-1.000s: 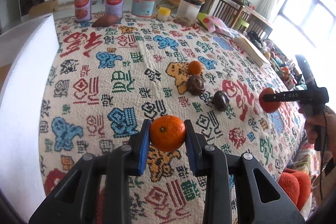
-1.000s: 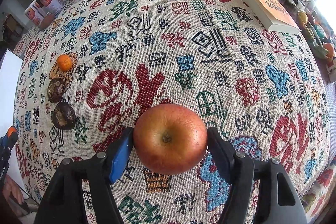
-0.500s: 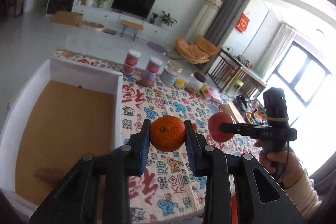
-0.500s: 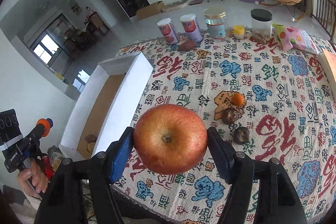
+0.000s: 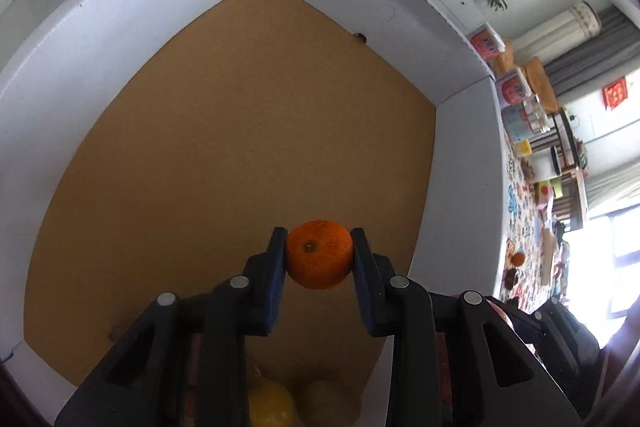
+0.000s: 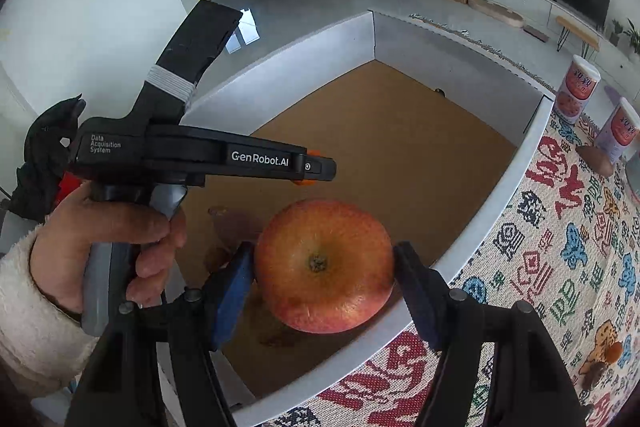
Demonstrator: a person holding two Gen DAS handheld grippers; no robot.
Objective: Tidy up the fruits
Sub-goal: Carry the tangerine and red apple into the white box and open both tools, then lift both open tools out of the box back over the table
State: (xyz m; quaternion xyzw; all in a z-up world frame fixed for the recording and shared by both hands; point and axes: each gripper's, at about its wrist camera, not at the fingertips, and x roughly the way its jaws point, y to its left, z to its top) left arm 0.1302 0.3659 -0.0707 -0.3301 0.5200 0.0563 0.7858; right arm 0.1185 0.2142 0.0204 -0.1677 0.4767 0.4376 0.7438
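My left gripper (image 5: pixel 319 254) is shut on a small orange (image 5: pixel 319 254) and hangs over the brown floor of a white-walled box (image 5: pixel 460 147). My right gripper (image 6: pixel 324 265) is shut on a red-yellow apple (image 6: pixel 324 265) above the box's near wall (image 6: pixel 500 195). In the right wrist view the left gripper (image 6: pixel 320 167) shows from the side, held by a hand (image 6: pixel 120 239), with a sliver of orange at its tip. A yellow fruit (image 5: pixel 272 407) and a pale one (image 5: pixel 324 403) lie in the box under the left gripper. Brownish pieces (image 6: pixel 232 223) lie on the box floor.
The box stands at the left end of a patterned tablecloth (image 6: pixel 560 267). On the cloth are two cans (image 6: pixel 578 95), a sweet potato (image 6: pixel 598 159), another small orange (image 6: pixel 612 351) and dark round fruits (image 6: pixel 592 373). Jars stand farther along the table (image 5: pixel 520 123).
Both grippers have swung from above the tablecloth to over the box, rolling as they went. Each still has its fruit between the jaws.
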